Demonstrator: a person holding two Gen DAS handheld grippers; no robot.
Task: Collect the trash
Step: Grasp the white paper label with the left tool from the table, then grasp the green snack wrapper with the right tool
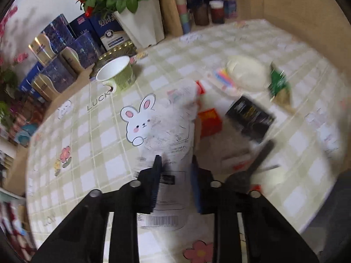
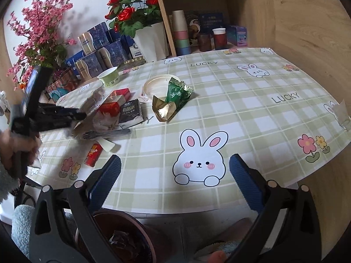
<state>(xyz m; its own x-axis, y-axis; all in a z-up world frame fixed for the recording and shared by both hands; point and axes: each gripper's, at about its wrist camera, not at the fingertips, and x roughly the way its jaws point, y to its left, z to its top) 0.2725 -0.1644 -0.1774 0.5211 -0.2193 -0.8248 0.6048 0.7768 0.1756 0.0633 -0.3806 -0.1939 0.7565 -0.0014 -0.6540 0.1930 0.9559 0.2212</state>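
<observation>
Left gripper point(image 1: 175, 164): jaws narrowed, pads against a clear printed plastic wrapper point(image 1: 173, 122).
Wrapper location: on the green checked desk point(image 1: 87, 135), among litter.
Right gripper point(image 2: 175, 171): jaws wide, empty.

Left gripper point(image 1: 176, 171): pitched steeply down, jaws narrowed, pads pressing both sides of clear printed wrapper point(image 1: 173, 135), which runs forward from fingertips and back under claw body. From right wrist view, left gripper point(image 2: 84, 114) reaches in from left edge, fingers level and blurred; hand point(image 2: 15, 146) wraps its handle, fuzzy pale sleeve point(image 2: 8, 179) at wrist.

Right gripper point(image 2: 175, 168): angled down, jaws spread wide, blue ribbed pads point(image 2: 105, 179) well apart, nothing between them.
</observation>
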